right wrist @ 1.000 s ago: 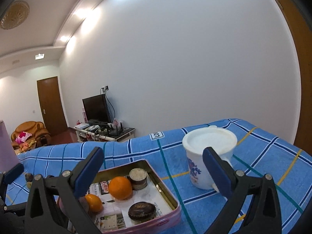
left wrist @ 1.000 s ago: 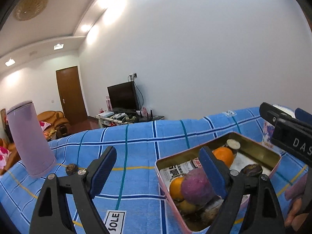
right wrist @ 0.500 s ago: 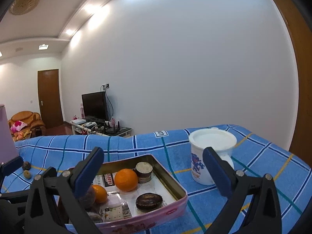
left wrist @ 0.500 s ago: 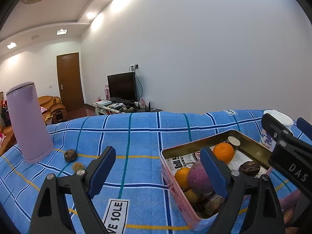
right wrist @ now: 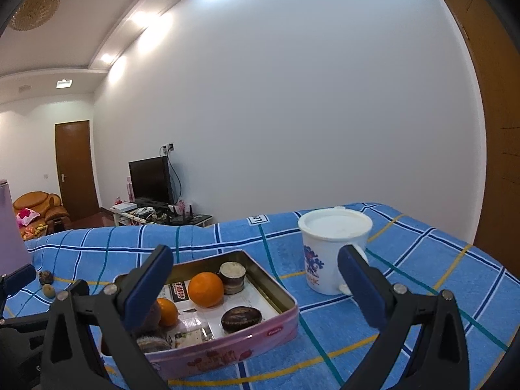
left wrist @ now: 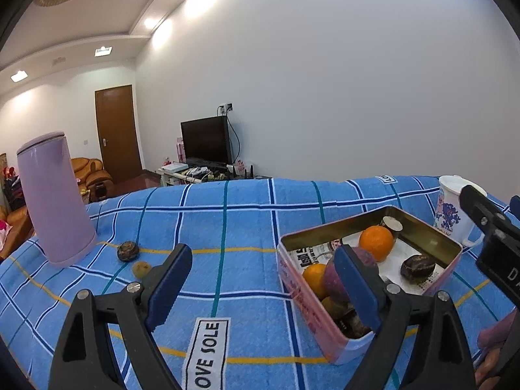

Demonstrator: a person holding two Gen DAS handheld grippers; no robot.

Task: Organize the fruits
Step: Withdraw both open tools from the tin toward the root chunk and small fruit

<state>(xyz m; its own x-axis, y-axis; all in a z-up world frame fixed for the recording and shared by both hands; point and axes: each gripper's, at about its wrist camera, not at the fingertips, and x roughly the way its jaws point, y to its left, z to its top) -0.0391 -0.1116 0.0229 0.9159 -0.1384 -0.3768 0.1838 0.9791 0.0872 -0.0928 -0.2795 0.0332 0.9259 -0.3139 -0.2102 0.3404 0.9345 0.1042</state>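
Note:
A pink tin on the blue checked cloth holds two oranges, a purple fruit, a dark round fruit and more below them. Left of it, a dark fruit and a small yellowish fruit lie loose on the cloth. My left gripper hangs open over the cloth, its right finger in front of the tin's near corner. In the right wrist view my right gripper is open above the tin, holding nothing.
A tall lilac flask stands at the left beside the loose fruits. A white lidded mug stands right of the tin. The cloth's far edge drops off toward a room with a TV and a sofa.
Both views have shifted slightly and the left one has levelled. The two loose fruits by the flask have come into sight. Both grippers stay open and empty.

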